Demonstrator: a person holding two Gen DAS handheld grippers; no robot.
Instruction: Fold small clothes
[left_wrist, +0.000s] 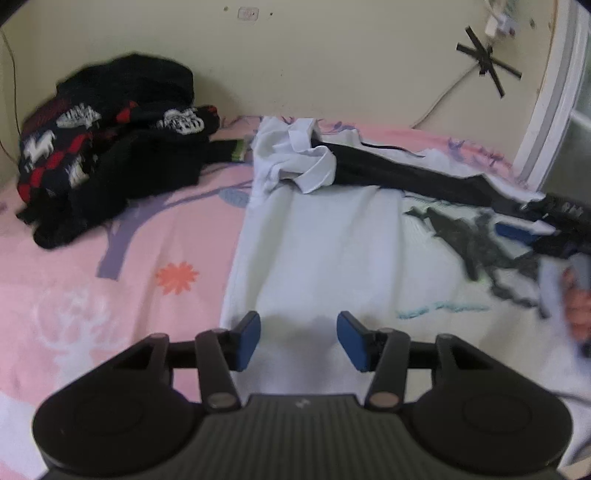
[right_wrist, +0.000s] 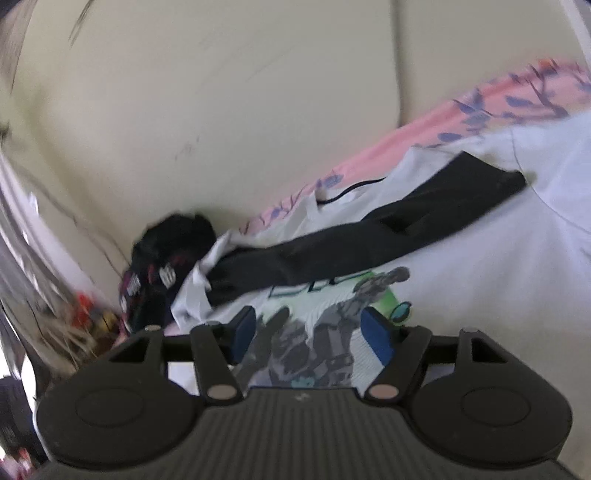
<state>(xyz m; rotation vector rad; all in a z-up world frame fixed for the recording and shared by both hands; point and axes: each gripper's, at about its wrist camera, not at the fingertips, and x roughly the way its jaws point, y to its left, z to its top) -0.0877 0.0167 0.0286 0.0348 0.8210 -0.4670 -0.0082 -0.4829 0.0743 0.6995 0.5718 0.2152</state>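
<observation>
Left wrist view: the left gripper points down at a slant over the white T-shirt, its 2 blue pads apart with only shirt cloth showing behind the gap, nothing pinched. The shirt lies spread on the pink bedsheet, a black sleeve across its upper part. A dark pile of clothes sits against the wall, well apart from the shirt. At the right edge the right gripper and the hand holding it are blurred and cut off.

Right wrist view: the right gripper is rolled, so the bed tilts. Its jaws stand wide over the shirt's printed figure, clamping nothing. The whole picture is smeared; the clutter at lower left cannot be made out.
</observation>
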